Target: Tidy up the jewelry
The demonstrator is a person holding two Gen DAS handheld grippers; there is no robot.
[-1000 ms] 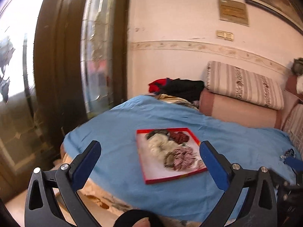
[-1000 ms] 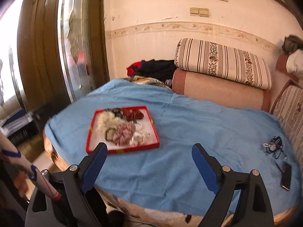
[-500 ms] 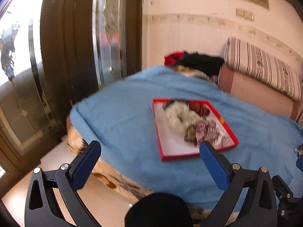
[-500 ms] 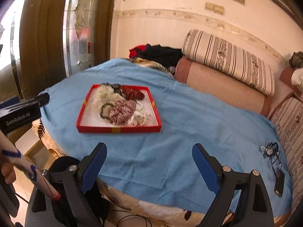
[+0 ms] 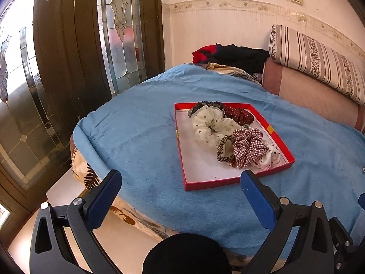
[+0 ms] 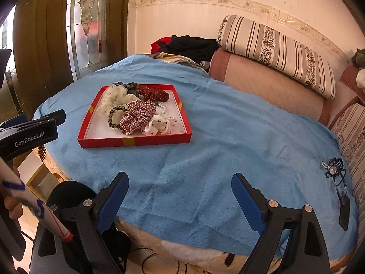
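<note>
A red tray [image 5: 269, 129] [image 6: 134, 142] lies on a blue blanket [image 5: 141, 141] [image 6: 228, 137] on a bed. It holds several scrunchies: a cream dotted one [image 5: 207, 123], a dark red one [image 5: 239, 114], a red checked one [image 5: 248, 146] [image 6: 136, 114], a leopard one [image 5: 224, 148], a white one with dark dots [image 6: 160, 124], and a pearl string [image 6: 162, 107]. My left gripper [image 5: 180, 191] is open and empty, just short of the tray's near edge. My right gripper [image 6: 180, 194] is open and empty over the blanket, right of the tray.
A small jewelry pile [image 6: 333, 169] and a dark flat object [image 6: 344, 214] lie at the blanket's right edge. Striped bolster [image 6: 273, 50] and pink cushion [image 6: 262, 84] line the wall. Dark clothes [image 5: 237, 57] sit at the head. A glass door [image 5: 68, 68] stands left.
Both grippers have moved closer to the bed and the tray; the tray looks larger in both views. Both stay open.
</note>
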